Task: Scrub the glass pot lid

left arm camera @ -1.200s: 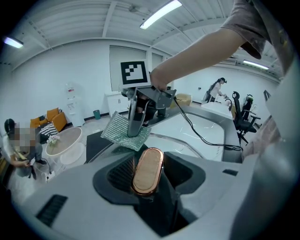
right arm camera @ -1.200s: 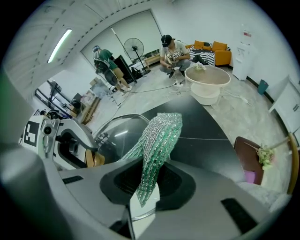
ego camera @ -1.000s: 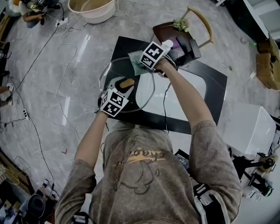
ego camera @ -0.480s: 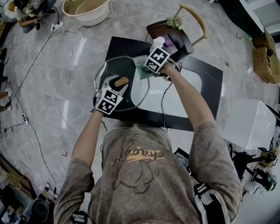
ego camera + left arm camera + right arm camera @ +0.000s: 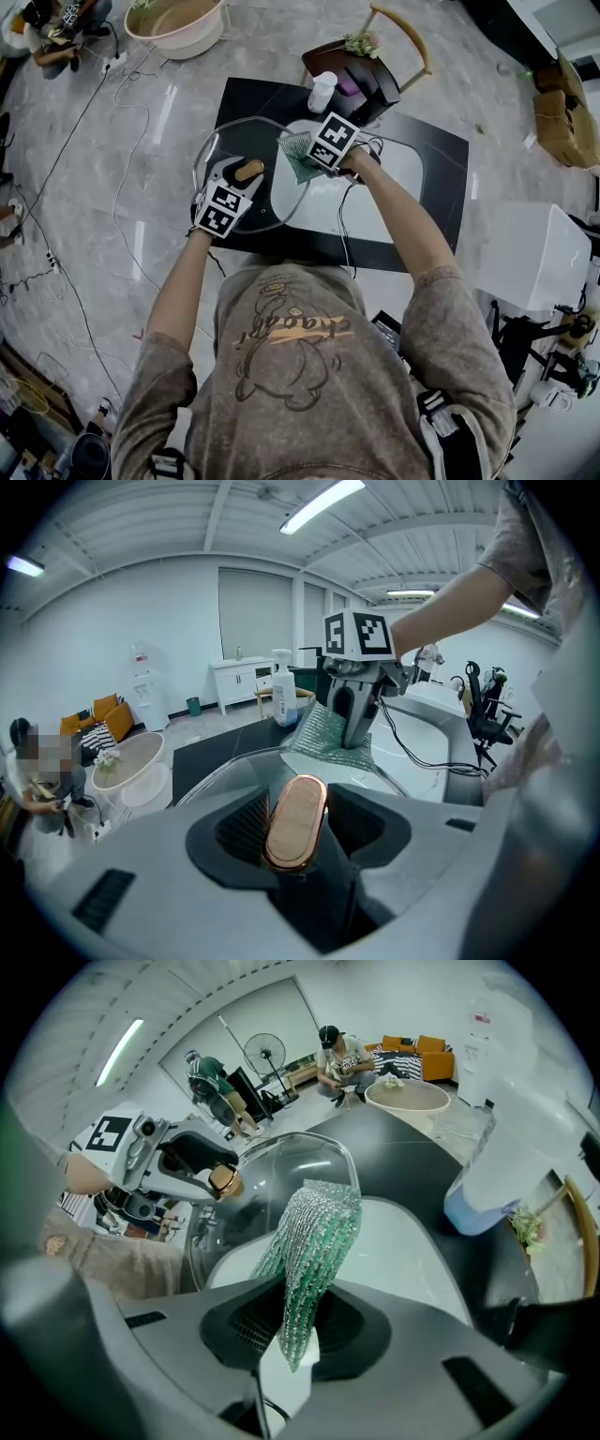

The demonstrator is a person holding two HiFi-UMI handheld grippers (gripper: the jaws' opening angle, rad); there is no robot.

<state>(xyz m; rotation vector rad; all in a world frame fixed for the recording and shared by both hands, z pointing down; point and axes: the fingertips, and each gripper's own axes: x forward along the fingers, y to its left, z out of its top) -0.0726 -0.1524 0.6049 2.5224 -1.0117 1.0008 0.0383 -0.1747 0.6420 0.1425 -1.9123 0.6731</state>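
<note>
My left gripper (image 5: 298, 829) clamps the lid (image 5: 223, 141) by its knob (image 5: 296, 817), and my right gripper (image 5: 292, 1340) clamps the scourer (image 5: 314, 1237). Mid-scrub, I judge; next, press and rub.

We read the glass pot lid (image 5: 234, 141) as clear, smooth glass, glossy, with a thin pale rim that looks like metal. Its knob (image 5: 296, 821), clamped in the left gripper (image 5: 300, 834), has a matt, wood-like tan face ringed by shiny copper-coloured metal. The scouring cloth (image 5: 314, 1232) pinched in the right gripper (image 5: 295, 1327) is a rough green mesh, glittering with silvery threads. Both grippers look like matt grey plastic, with black ribbed pads inside the jaws. The worktop (image 5: 433, 150) is smooth and black around a glossy white inset. The floor (image 5: 112, 187) is polished, veined grey stone. The bottle (image 5: 506, 1147) is translucent plastic.
</note>
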